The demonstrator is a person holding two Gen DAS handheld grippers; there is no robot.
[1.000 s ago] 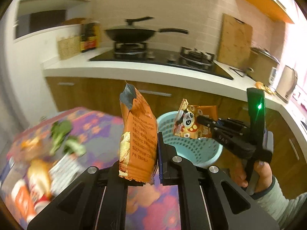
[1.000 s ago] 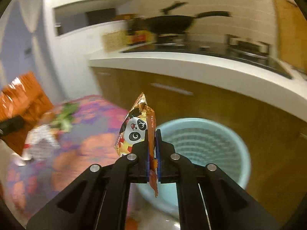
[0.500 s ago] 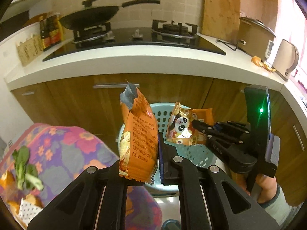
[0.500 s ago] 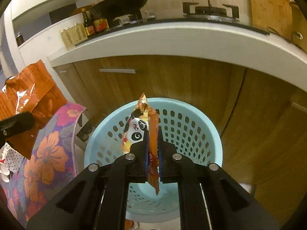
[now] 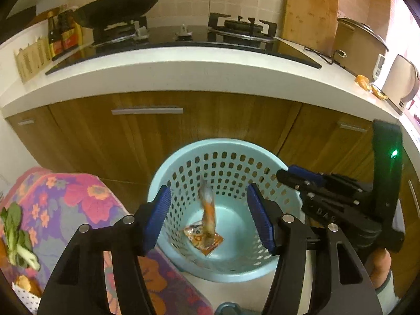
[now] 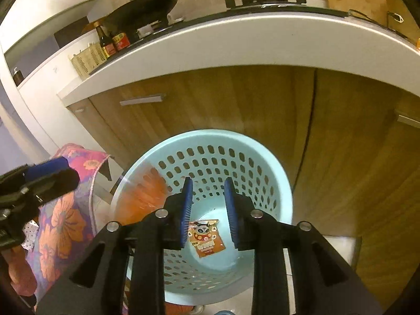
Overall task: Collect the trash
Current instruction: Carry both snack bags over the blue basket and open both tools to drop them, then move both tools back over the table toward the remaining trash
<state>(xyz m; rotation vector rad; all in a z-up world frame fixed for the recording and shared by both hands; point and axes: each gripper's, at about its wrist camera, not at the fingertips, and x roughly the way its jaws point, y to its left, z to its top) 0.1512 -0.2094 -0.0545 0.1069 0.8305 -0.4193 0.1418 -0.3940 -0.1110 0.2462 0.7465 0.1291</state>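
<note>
A: Where is the panda wrapper (image 6: 206, 237)?

B: Flat on the floor of the blue basket (image 6: 270, 162), near its middle.

A: And the orange packet (image 5: 207, 211)?

B: Blurred in mid-air inside the basket, below the rim, touching no pad.

A: The tools?

B: The left gripper (image 5: 208, 214) and the right gripper (image 6: 208, 211) are both opening above the rim, with nothing pressed between their blue pads.
</note>
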